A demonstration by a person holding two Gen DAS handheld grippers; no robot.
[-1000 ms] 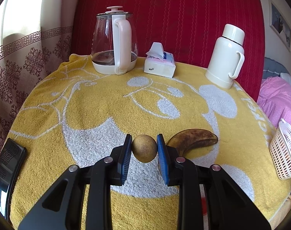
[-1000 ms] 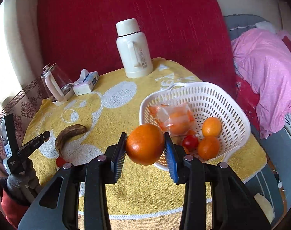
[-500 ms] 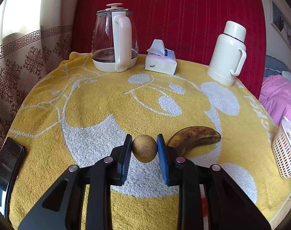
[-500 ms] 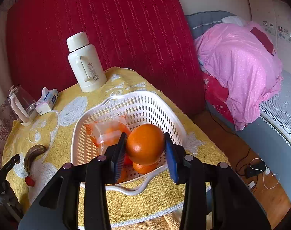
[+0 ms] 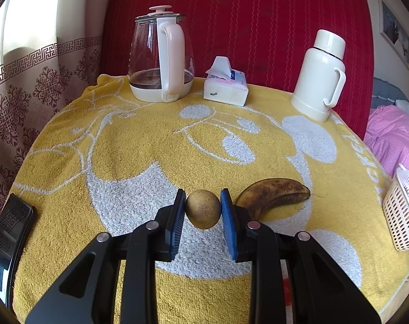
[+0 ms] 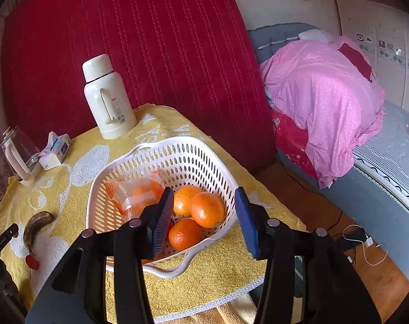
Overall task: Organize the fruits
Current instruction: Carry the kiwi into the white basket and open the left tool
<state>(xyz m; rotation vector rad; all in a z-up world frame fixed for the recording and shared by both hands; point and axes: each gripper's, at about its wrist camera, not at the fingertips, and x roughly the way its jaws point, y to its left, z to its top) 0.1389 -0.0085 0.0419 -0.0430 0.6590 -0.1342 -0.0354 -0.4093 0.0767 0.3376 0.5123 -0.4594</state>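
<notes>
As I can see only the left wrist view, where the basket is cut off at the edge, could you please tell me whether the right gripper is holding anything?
Observer: No. The right gripper hangs open over the basket; its fingers have just been opening and nothing is pressed between them.
Operator: Thank you. What lies in the basket?
Observer: Three loose oranges, beside a clear packet of orange fruit.
Operator: Do my own fingers hide any fruit near the banana?
Observer: Yes, a small red fruit lies on the table just off one end of the banana.
</notes>
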